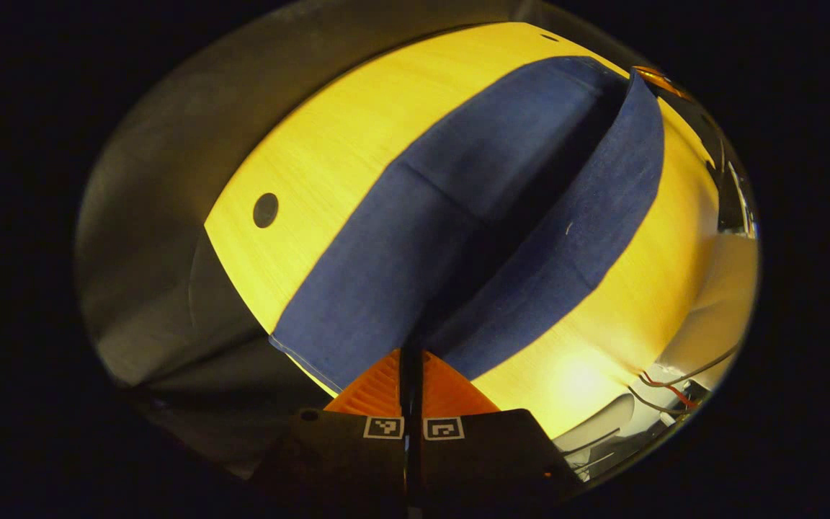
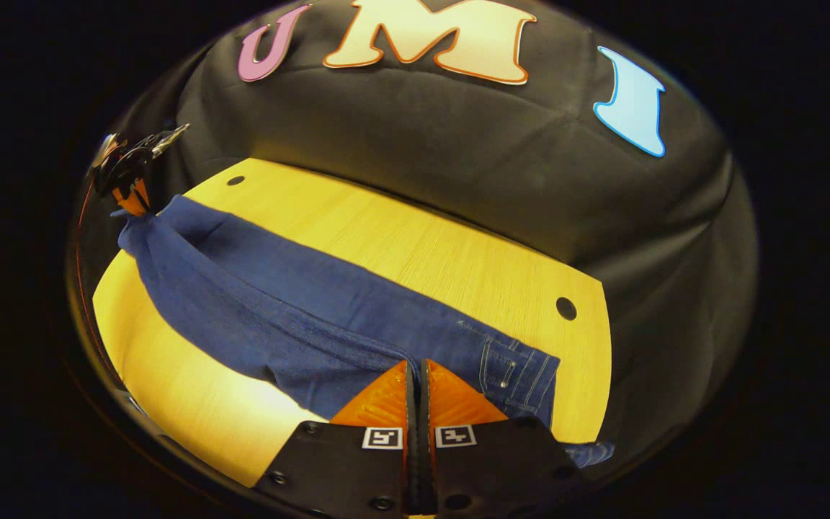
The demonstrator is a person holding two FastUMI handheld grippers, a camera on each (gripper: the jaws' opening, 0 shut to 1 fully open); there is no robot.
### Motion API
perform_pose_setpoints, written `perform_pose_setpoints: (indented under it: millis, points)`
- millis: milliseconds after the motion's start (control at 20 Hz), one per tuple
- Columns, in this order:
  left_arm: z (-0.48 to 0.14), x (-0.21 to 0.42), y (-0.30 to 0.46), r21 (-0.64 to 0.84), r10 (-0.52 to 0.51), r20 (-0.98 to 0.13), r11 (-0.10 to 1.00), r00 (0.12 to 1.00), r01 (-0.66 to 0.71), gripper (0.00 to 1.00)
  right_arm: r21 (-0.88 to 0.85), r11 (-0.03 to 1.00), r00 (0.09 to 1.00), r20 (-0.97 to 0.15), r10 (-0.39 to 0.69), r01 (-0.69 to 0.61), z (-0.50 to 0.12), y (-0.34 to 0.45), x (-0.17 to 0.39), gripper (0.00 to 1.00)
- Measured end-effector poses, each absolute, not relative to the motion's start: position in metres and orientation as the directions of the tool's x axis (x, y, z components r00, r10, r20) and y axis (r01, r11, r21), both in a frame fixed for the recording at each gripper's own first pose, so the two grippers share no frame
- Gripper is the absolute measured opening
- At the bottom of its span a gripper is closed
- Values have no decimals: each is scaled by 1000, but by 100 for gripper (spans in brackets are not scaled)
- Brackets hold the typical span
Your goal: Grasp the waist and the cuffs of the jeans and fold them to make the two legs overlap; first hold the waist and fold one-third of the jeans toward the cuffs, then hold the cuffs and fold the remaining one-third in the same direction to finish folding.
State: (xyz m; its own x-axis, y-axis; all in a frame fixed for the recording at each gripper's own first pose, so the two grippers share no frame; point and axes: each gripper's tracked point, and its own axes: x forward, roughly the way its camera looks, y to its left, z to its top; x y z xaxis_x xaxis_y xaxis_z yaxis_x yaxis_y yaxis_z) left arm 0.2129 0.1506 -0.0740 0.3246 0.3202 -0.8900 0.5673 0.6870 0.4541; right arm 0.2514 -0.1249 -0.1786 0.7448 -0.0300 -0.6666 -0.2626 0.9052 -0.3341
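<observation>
The yellow wooden table [image 2: 458,267], fine-grained, with small dark round holes near its corners, carries the jeans [image 2: 300,317] stretched lengthwise across it; a black cloth wall rises behind its far edge. The jeans are dark blue denim, soft and matte, and their long axis runs straight from one gripper to the other, so each tool holds one end of the same strip. In the right gripper view the waist end with its stitched pocket [image 2: 512,371] lies nearest, just beyond the right gripper [image 2: 418,375], whose ridged orange fingers are pressed together with denim pinched between them. In that same view the left gripper [image 2: 130,194] shows small at the far left, lifting the cuff end into a bunched peak above the table. In the left gripper view, the left gripper [image 1: 411,364] has its orange fingers closed on the cuff fabric, and the jeans [image 1: 415,238] fall away from it in two long panels with a dark trough between: one leg lying flat on the table [image 1: 321,158], the other raised on edge like a wall. By my judgement this is the leg-over-leg fold in hand: both ends are gripped and lifted, and the raised leg must be carried sideways, across the long axis, to land on the flat one.
</observation>
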Motion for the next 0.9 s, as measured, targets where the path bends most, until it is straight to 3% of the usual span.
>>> perform_pose_setpoints:
  millis: [250,500,750,800,850,900]
  points:
    - [-75,280,151,523,353,-850,645,391,556,0,-278,945,752,-657,-57,-171,-205,-127,304,2]
    - [-99,305,161,559,385,-828,636,408,532,0,-309,930,710,-699,-81,-199,-252,-129,320,0]
    - [-102,319,168,602,403,-792,643,459,473,0,-189,967,699,-715,-16,-172,-259,-125,325,6]
    - [-97,324,169,626,408,-768,640,494,444,0,-160,975,706,-708,-6,-153,-252,-128,326,23]
    - [-90,327,171,652,417,-741,636,527,413,1,-129,981,715,-699,12,-142,-246,-129,326,27]
    - [-82,333,174,688,429,-699,621,573,375,26,-106,985,720,-693,25,-137,-238,-132,324,45]
